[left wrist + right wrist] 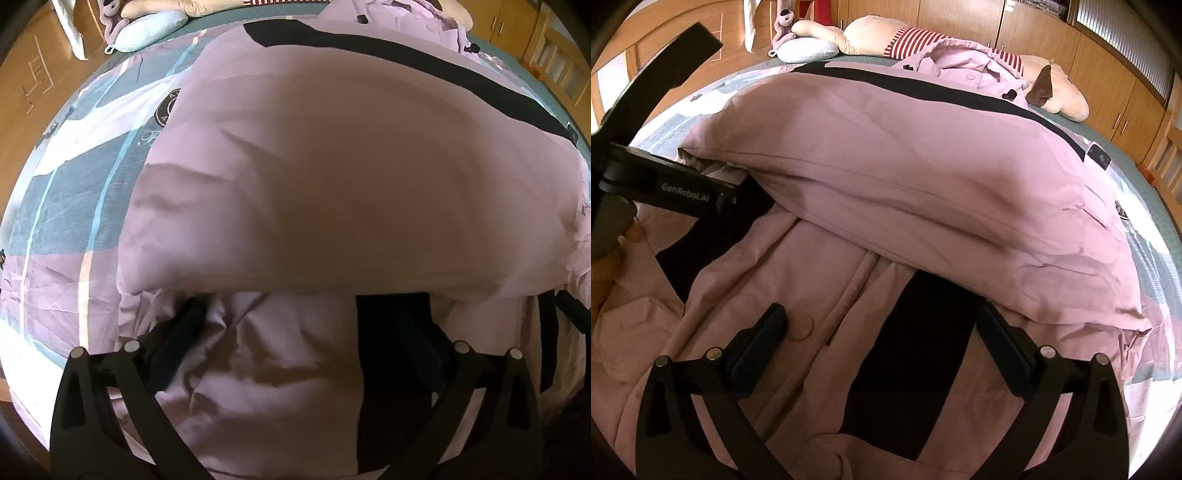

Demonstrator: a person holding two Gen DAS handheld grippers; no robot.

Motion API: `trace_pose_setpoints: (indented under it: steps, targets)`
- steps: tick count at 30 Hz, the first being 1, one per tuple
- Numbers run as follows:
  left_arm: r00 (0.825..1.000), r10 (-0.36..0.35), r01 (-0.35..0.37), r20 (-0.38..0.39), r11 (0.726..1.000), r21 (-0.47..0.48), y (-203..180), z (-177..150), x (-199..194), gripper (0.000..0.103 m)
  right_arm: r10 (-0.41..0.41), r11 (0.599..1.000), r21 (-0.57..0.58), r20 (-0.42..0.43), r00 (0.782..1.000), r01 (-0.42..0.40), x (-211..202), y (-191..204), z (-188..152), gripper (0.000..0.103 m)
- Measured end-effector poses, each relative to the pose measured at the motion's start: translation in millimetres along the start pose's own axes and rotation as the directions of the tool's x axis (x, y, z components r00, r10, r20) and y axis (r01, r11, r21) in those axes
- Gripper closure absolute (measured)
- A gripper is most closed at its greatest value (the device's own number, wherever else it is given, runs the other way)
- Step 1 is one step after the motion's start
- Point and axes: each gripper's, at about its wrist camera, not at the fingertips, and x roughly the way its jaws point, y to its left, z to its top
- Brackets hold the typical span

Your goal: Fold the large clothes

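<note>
Coat [905,177] folded on bed [1145,173], under both hand-held grippers [295,332] [882,332]; jaws wide, holding nothing.

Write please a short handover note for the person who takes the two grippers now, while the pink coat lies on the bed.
Left gripper: open, low over the pink coat, holding nothing.
Right gripper: open, above the coat's near part with the black stripe, holding nothing.
The coat lies on the bed; a large flap is already folded over its middle.
The plush toy and the small pillow lie at the far end.
Left: probably further folds and smoothing; the collar end looks bunched.
</note>
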Motion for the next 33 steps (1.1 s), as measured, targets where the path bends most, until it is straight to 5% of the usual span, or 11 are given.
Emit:
trace_pose_setpoints:
  steps: [6, 10, 15, 21, 26, 29, 33]
  targets:
    - [0.989, -0.014, 0.019, 0.145, 0.999, -0.035, 6, 4, -30, 0.002, 0.001, 1.0, 0.001, 0.0, 1.0, -0.001, 1, -1, 2, 0.001]
    - [1.0, -0.013, 0.012, -0.018, 0.997, -0.08, 12, -1, -1, 0.002, 0.003, 1.0, 0.002, -0.001, 1.0, -0.003, 3, -1, 1, 0.001]
    - [1.0, -0.007, 0.006, -0.013, 0.998, -0.069, 7, -3, -5, 0.002, 0.003, 1.0, 0.003, -0.001, 1.0, -0.003, 3, -1, 1, 0.001]
    - [0.982, -0.137, 0.153, 0.13, 0.98, -0.125, 20, -8, -46, 0.002, 0.006, 1.0, 0.005, -0.001, 1.0, -0.006, 1, 1, -1, 0.001]
    - [0.994, -0.108, 0.107, -0.004, 0.987, -0.122, 18, -19, -8, 0.002, 0.02, 1.0, 0.014, 0.004, 1.0, -0.02, 2, -3, 1, 0.001]
    - [0.999, -0.018, 0.019, 0.036, 1.0, -0.018, 4, -25, -3, 0.002, 0.043, 0.998, 0.054, 0.044, 0.998, -0.045, -13, -13, 5, 0.001]
    - [0.999, -0.019, 0.02, 0.03, 0.999, -0.03, -6, -31, -6, 0.002, 0.052, 0.992, 0.1, 0.21, 0.976, -0.075, -64, -34, 27, 0.001]
